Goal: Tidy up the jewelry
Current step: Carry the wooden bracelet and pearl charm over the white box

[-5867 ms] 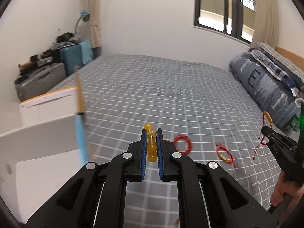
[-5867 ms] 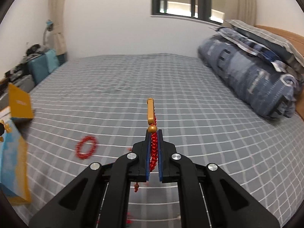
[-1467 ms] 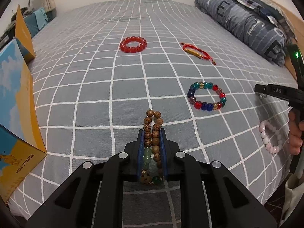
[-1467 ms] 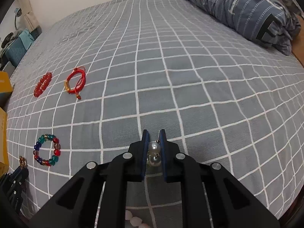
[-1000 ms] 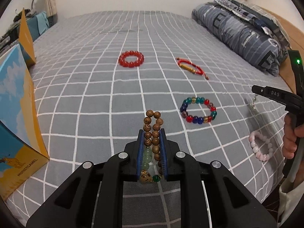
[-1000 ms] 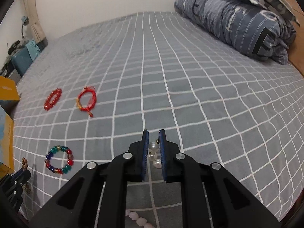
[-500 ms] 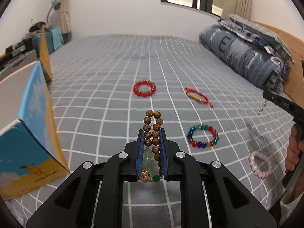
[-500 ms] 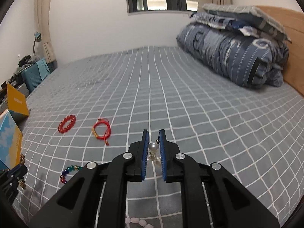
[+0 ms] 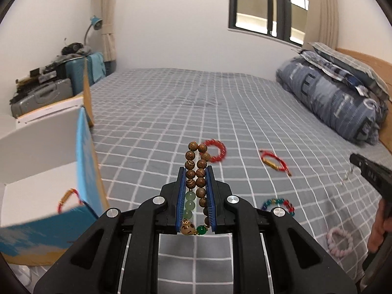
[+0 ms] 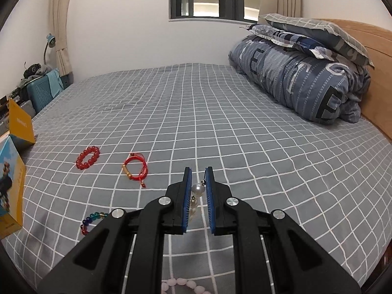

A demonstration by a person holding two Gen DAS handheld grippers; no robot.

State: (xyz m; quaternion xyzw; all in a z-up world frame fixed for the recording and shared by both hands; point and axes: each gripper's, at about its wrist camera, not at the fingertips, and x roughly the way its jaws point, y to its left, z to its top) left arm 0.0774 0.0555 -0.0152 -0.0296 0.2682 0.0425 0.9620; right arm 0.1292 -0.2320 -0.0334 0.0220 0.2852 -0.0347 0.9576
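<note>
Our left gripper [image 9: 196,171] had its blue pads clamped on a wooden-bead bracelet [image 9: 197,164], whose brown beads stood up past the fingertips while its pale green beads and one dark green bead hung back between the fingers. Our right gripper [image 10: 198,174] was closed on a small pearl piece [image 10: 198,189], a white pearl pinched between the pads with smaller beads dangling below it. Both grippers were held above the grey checked bedspread [image 10: 220,122]. On it, beyond the fingers, lay a red bead bracelet [image 10: 88,157] and just beside it a red cord bracelet [image 10: 135,166] with a gold tube. Nearer to us lay a multicoloured bead bracelet [image 9: 278,203] and a pink bead bracelet [image 9: 340,241]. To the left of our left gripper stood an open blue and yellow box [image 9: 85,178], and inside it, against its white floor, we could see a red and gold bracelet [image 9: 67,197]. In the left wrist view the right gripper's black tip reached in from the right edge, with our hand [image 9: 378,227] under it. A rolled blue quilt [image 10: 301,80] lay at the far right by the headboard.
</note>
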